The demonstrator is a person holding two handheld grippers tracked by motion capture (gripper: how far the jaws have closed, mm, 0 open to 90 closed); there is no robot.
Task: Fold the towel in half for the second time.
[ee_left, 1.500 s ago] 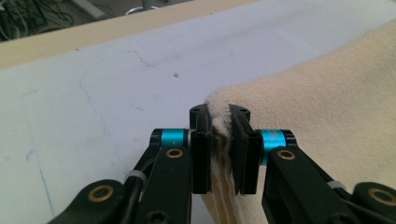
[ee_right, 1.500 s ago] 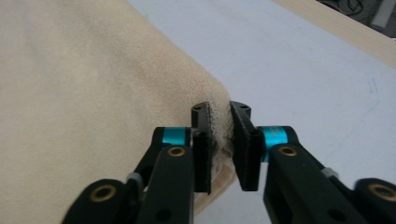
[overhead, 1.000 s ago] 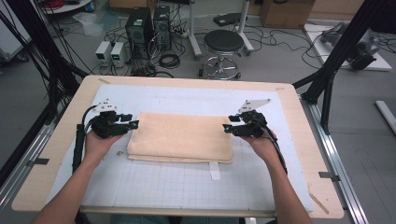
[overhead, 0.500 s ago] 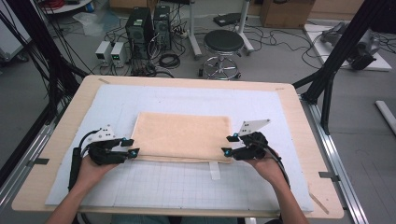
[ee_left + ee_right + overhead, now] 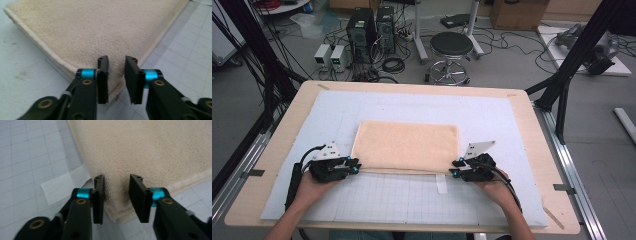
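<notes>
One folded towel [image 5: 407, 146], peach/beige, flat on white grid mat [image 5: 412, 200], approx. centre of wooden table [image 5: 542, 150]. White tape strip [image 5: 441, 183] on mat just below towel's near edge.
L gripper [image 5: 357, 165]: at towel's near-left corner; jaws narrowly apart, corner [image 5: 116, 82] betw. them, prob. not clamped, contact unclear.
R gripper [image 5: 453, 168]: at near-right corner; jaws likewise narrowly apart, straddling the stacked layers [image 5: 117, 207].
Both grippers hand-held, low to mat.

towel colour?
Pale peach-beige terry towel, plain with no print; the left gripper view shows it best.
</notes>
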